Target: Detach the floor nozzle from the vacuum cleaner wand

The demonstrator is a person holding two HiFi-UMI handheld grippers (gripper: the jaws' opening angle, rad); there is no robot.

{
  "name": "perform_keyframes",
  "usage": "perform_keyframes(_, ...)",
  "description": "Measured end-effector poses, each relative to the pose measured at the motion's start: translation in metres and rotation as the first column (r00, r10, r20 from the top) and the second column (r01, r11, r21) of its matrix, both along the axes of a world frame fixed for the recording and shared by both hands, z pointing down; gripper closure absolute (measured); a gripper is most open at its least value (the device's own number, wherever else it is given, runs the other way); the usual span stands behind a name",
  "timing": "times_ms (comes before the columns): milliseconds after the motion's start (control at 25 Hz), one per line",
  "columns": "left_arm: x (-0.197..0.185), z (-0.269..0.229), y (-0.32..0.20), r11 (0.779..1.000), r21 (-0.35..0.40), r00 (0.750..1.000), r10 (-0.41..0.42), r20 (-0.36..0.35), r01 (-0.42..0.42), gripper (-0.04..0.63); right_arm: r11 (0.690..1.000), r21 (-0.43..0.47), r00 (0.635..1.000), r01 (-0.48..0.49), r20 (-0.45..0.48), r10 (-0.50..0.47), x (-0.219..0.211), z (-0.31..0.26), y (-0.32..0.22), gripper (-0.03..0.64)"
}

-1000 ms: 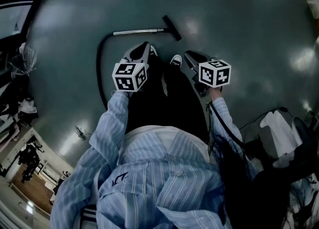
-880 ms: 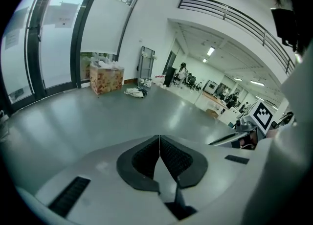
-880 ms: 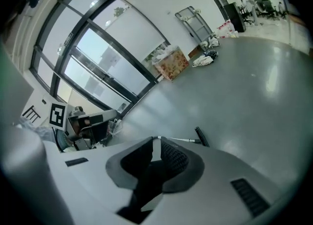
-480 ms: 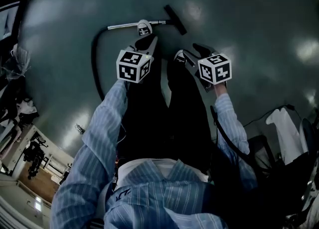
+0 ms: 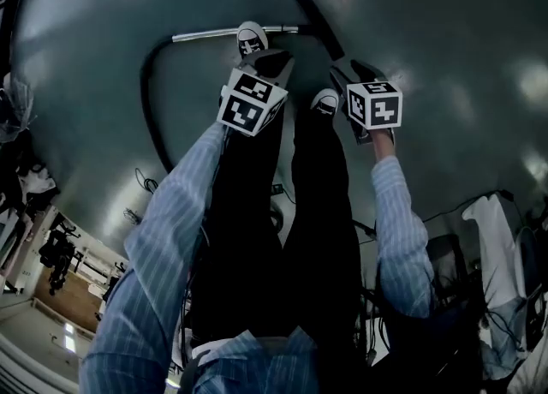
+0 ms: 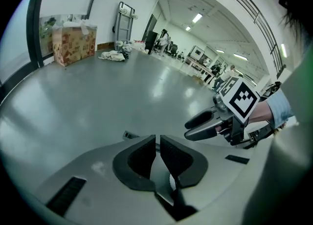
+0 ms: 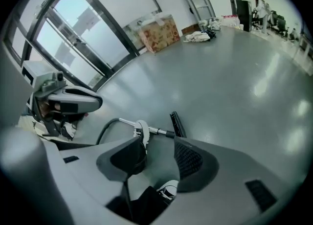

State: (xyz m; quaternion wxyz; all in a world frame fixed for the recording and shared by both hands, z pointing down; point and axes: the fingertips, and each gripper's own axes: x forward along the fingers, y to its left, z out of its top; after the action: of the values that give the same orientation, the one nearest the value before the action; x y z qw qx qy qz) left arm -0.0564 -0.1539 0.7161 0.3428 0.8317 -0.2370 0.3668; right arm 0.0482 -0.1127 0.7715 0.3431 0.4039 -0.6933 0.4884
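A silver wand (image 5: 214,34) lies on the grey floor, joined to the black floor nozzle (image 5: 318,22) at its right end. A black hose (image 5: 147,101) curves off its left end. A white shoe (image 5: 251,39) rests on or just over the wand. My left gripper (image 5: 272,60) hovers near that shoe, its jaws shut (image 6: 157,151) on nothing. My right gripper (image 5: 355,71) hangs just below the nozzle. Its jaws (image 7: 159,156) are opening and hold nothing. Beyond them lie the wand (image 7: 157,131) and the nozzle (image 7: 177,123).
A second shoe (image 5: 325,101) stands between the grippers. Cables (image 5: 141,187) trail on the floor at left, with cluttered shelving (image 5: 51,264) beyond. A bag and white cloth (image 5: 492,221) sit at right. Far off stand a cardboard box (image 6: 73,43) and a trolley (image 6: 124,16).
The person has bent down, and both grippers have dropped toward the wand and nozzle. One shoe has stepped forward to the wand.
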Motion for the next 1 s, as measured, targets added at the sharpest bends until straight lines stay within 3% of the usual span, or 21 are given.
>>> perform_keyframes(240,0.011,0.076,-0.011,0.999,-0.035,1.000,0.022,-0.006,-0.022,0.586,0.987,-0.065,0.976,0.149,-0.149,-0.157,0.015,0.107,-0.001,0.405)
perform_keyframes(360,0.016,0.102,-0.014,0.996,0.012,0.996,0.091,0.002,-0.091,0.588,0.958,-0.117,0.934,0.260,-0.220,-0.280,0.016,0.155,0.001,0.397)
perform_keyframes(480,0.023,0.112,-0.011,0.992,0.012,0.992,0.126,-0.006,-0.126,0.587,0.928,-0.147,0.892,0.342,-0.260,-0.370,0.015,0.184,0.000,0.396)
perform_keyframes(680,0.044,0.137,-0.007,0.989,-0.024,0.988,0.147,-0.041,-0.148,0.586,0.918,-0.226,0.890,0.325,-0.256,-0.378,0.017,0.236,-0.007,0.396)
perform_keyframes(840,0.050,0.150,-0.019,0.995,-0.013,0.993,0.094,-0.073,-0.096,0.586,0.903,-0.269,0.845,0.334,-0.338,-0.413,0.022,0.273,-0.012,0.397)
perform_keyframes(1000,0.037,0.159,-0.023,0.997,-0.028,0.996,0.066,-0.067,-0.068,0.588,0.912,-0.314,0.868,0.265,-0.333,-0.367,0.018,0.286,-0.013,0.399)
